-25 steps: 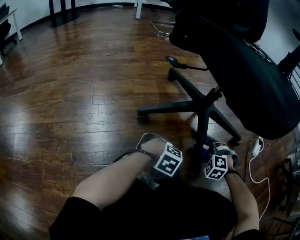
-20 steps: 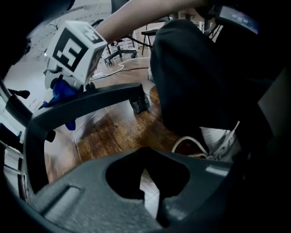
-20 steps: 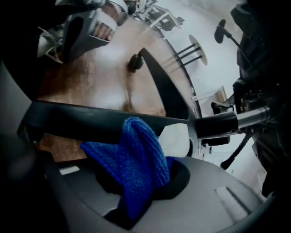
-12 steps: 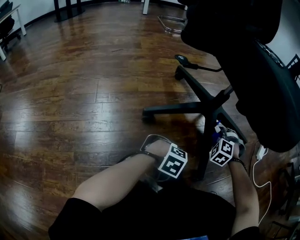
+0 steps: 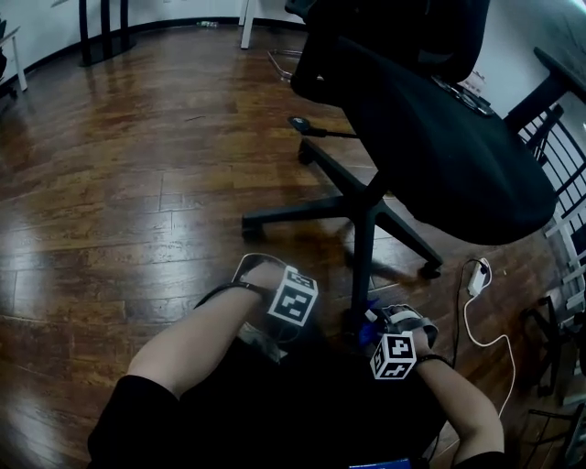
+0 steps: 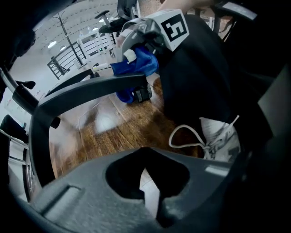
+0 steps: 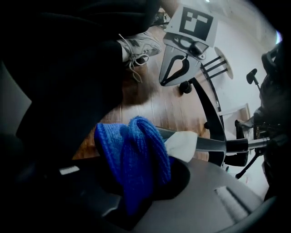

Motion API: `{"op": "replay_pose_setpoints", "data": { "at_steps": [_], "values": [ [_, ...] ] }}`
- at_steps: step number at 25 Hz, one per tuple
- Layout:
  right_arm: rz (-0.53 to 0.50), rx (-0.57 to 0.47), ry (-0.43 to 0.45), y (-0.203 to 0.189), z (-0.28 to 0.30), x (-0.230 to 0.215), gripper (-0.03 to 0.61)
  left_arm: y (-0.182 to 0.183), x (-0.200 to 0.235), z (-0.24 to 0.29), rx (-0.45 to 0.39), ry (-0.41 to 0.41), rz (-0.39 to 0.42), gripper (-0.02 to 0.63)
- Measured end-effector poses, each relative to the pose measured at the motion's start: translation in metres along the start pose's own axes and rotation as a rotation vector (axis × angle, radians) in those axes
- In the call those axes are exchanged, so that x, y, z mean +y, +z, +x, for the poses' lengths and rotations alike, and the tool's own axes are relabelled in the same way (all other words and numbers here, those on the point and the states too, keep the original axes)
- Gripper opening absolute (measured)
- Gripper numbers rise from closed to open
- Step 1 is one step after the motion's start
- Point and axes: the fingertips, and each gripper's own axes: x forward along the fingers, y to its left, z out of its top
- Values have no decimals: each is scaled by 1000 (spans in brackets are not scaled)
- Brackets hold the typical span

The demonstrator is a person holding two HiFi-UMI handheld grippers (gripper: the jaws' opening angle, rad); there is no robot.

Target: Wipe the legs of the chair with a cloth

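Observation:
The black office chair (image 5: 439,137) stands on a five-arm base whose near leg (image 5: 363,266) runs toward me. My right gripper (image 7: 138,179) is shut on a bunched blue cloth (image 7: 134,150), which lies against that leg (image 7: 207,144) near its outer end. In the head view the cloth (image 5: 368,332) shows just ahead of the right gripper's marker cube (image 5: 392,355). My left gripper (image 6: 150,193) is shut and empty, low beside the same leg (image 6: 91,87), left of it. From there I see the cloth (image 6: 136,66) on the leg.
A white power strip (image 5: 476,276) with a looping cable lies on the wooden floor (image 5: 137,183) right of the chair. Black railings (image 5: 549,128) stand at the right edge. My white shoe (image 6: 220,139) is close under the left gripper. Furniture legs (image 5: 101,23) stand far back.
The right gripper with the cloth slid along the near leg toward the hub, then back toward me to the leg's outer end. The left gripper stayed about where it was.

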Motion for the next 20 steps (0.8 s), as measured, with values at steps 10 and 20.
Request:
{"op": "replay_pose_setpoints", "data": {
  "at_steps": [10,20],
  "values": [
    [52,24,-71,-20,25,-60,80,5,-2,6,-19,-22,-3,2],
    [206,117,-256,-66,68,-205,81,13,2,13,-114,-61,-51,2]
  ]
}}
